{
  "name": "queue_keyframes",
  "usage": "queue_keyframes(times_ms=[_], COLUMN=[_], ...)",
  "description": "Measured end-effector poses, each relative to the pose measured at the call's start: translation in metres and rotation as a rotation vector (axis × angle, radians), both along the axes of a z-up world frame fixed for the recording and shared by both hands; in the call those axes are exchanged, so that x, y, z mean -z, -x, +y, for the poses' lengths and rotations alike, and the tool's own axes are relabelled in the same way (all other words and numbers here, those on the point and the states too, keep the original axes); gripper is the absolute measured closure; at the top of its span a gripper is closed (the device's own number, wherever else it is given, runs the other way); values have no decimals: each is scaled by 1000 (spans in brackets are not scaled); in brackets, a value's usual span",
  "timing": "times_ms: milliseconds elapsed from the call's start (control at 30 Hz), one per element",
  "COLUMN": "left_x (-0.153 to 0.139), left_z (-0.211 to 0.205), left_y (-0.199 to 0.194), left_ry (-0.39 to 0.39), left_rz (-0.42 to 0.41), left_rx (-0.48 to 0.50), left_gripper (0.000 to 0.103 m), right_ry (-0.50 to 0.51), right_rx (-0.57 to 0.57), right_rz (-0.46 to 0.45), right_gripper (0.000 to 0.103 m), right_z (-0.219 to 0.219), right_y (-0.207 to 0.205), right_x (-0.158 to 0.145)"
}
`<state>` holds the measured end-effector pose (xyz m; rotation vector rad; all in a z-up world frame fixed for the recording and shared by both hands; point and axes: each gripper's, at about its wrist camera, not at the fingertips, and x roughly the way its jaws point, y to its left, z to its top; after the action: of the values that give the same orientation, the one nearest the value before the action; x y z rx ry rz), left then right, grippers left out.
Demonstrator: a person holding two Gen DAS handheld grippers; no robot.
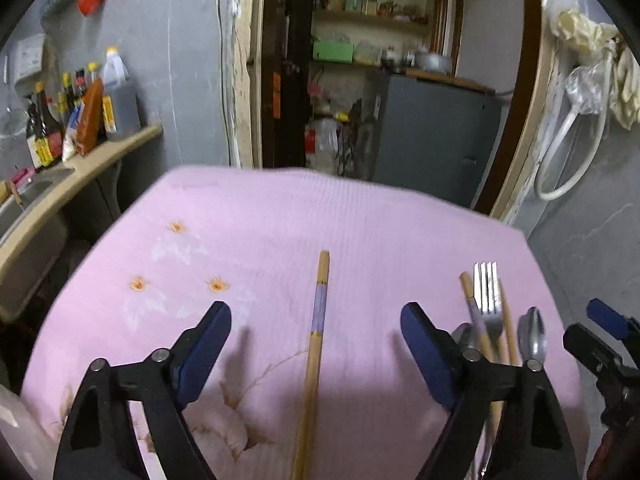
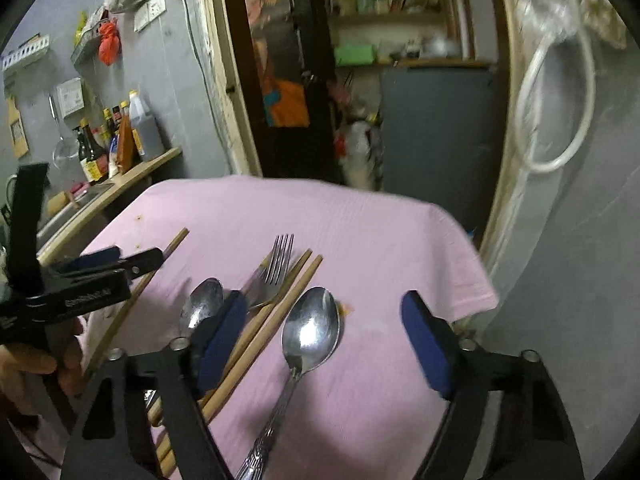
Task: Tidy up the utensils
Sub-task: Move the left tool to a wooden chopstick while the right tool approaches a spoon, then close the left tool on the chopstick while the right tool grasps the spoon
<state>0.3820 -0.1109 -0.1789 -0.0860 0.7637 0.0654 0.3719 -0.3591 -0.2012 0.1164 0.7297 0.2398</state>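
Approach step, nothing grasped yet. My left gripper (image 1: 316, 344) hangs with jaws apart over a lone chopstick (image 1: 316, 344), which lies on the pink cloth (image 1: 260, 216) of the table, running from the near edge toward the far edge; neither pad touches it. My right gripper (image 2: 324, 332) likewise stands apart and empty, straddling a large spoon (image 2: 310, 330) whose bowl points to the far edge. Just beside that spoon, toward the table's left, lie two chopsticks (image 2: 276, 304), a fork (image 2: 276, 268) crossing them, and a smaller spoon (image 2: 202, 304), all bunched and partly overlapping. The utensils are still unsorted, I judge. Next, each gripper must drop until its pads flank one thin piece, then close without dragging the cloth. Beyond the far edge are a grey cabinet (image 1: 436, 136) and a doorway; bottles (image 1: 80, 112) stand on a counter to the left.
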Motion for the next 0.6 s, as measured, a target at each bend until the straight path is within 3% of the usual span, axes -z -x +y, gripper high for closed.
queue_keyframes(times_ms=[133,200,300,400,467,533,600], left_x=[11,13,13,14,13,11,11], left_z=[6,8,6,6,7,8,7], left_y=[-15,-19,-24,-29,-30,-31,-32], left_ry=[52,61,40,-5,-28,-40,-51], left_rz=[74,89,97,116,125,134,146], left_rx=[6,8,17,18,15,12,21], left_gripper=[37,38,43,56,66,72,83], right_ry=[4,7,18,35,33,39,31], right_rx=[-49,-75,-124,-158,-165,-166,-168], right_rz=[57,81,112,119,120,121,128], right_gripper=[44,50,56,61,74,74,76], right_z=[4,6,10,17,18,20,20], right_y=[-16,-23,-28,-30,-30,-30,-30], right_x=[15,20,28,32,32,31,29])
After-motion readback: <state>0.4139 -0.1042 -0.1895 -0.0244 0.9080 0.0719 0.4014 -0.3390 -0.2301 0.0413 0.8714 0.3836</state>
